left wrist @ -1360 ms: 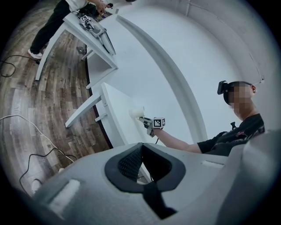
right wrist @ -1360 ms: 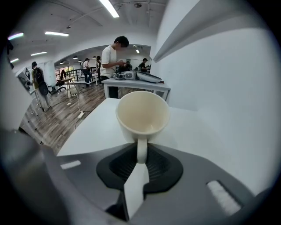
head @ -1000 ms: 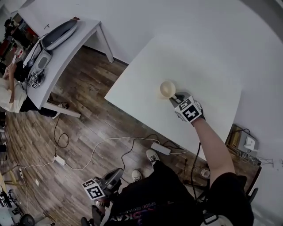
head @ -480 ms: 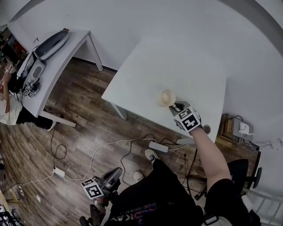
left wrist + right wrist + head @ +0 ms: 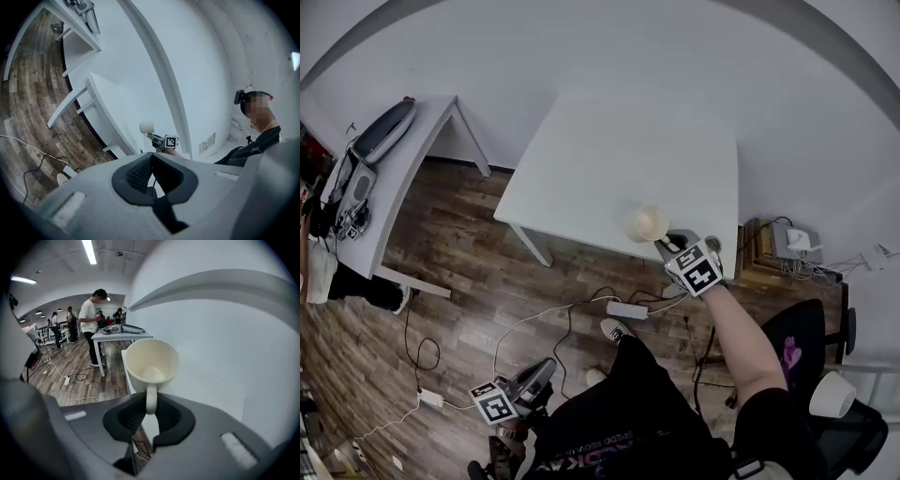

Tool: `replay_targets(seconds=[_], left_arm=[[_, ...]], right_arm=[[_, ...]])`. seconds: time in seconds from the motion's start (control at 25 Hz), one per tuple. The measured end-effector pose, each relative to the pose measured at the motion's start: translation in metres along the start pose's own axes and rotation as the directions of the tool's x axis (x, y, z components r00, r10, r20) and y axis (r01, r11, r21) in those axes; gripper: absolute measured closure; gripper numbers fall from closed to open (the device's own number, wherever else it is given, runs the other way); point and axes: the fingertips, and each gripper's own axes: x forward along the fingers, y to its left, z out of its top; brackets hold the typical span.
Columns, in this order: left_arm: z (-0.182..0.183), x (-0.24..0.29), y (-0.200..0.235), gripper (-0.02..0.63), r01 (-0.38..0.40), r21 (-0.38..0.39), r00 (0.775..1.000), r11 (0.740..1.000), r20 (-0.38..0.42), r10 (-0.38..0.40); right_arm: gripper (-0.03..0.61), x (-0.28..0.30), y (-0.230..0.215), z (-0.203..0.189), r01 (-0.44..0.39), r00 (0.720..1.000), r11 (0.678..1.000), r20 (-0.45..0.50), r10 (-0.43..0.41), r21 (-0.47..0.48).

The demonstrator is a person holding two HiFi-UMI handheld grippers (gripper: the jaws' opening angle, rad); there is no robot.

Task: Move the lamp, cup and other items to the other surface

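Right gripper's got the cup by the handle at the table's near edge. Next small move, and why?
Probably carry the cup a bit further off the white table, kept upright. The right gripper is shut on its handle, and the cup has come from further in on the table to the near edge, so it seems to be leaving.

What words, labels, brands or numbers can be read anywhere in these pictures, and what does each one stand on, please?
No text can be read with certainty.
Light print on the person's dark clothing: too blurred to read.
Marker cube on the right gripper: black-and-white square pattern, no words.
Marker cube on the left gripper: the same.
Cup: plain, no print.
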Motion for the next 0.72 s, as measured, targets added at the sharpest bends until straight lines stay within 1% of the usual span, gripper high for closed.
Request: replay_targets(seconds=[0.16,0.36,0.44,0.52,0.6,0.72], left_arm=[[-0.017,0.005,-0.009,0.617,0.043,0.018,0.996,0.999,-0.074,-0.041],[-0.047,0.017,-0.023,0.617,0.103,0.001,0.977,0.995,-0.187,-0.101],[-0.059,0.029,-0.031,0.617,0.13,-0.005,0.962,0.991,-0.242,-0.127],[-0.072,0.043,-0.038,0.617,0.159,-0.001,0.939,0.987,-0.309,-0.151],[-0.08,0.058,-0.042,0.617,0.184,-0.001,0.916,0.983,-0.361,-0.172],[-0.095,0.082,-0.052,0.617,0.218,-0.021,0.885,0.976,-0.418,-0.207]], right_arm=[[0.531,-0.042,0.005,-0.029,0.06,0.998,0.997,0.01,-0.06,0.056],[0.531,-0.102,0.011,-0.08,0.147,0.989,0.979,-0.002,-0.149,0.141],[0.531,-0.126,0.009,-0.106,0.184,0.983,0.967,-0.021,-0.183,0.176],[0.531,-0.149,0.007,-0.134,0.224,0.975,0.949,-0.044,-0.22,0.22],[0.531,-0.169,0.002,-0.161,0.267,0.964,0.926,-0.066,-0.259,0.266],[0.531,-0.202,-0.011,-0.197,0.332,0.943,0.887,-0.097,-0.318,0.32]])
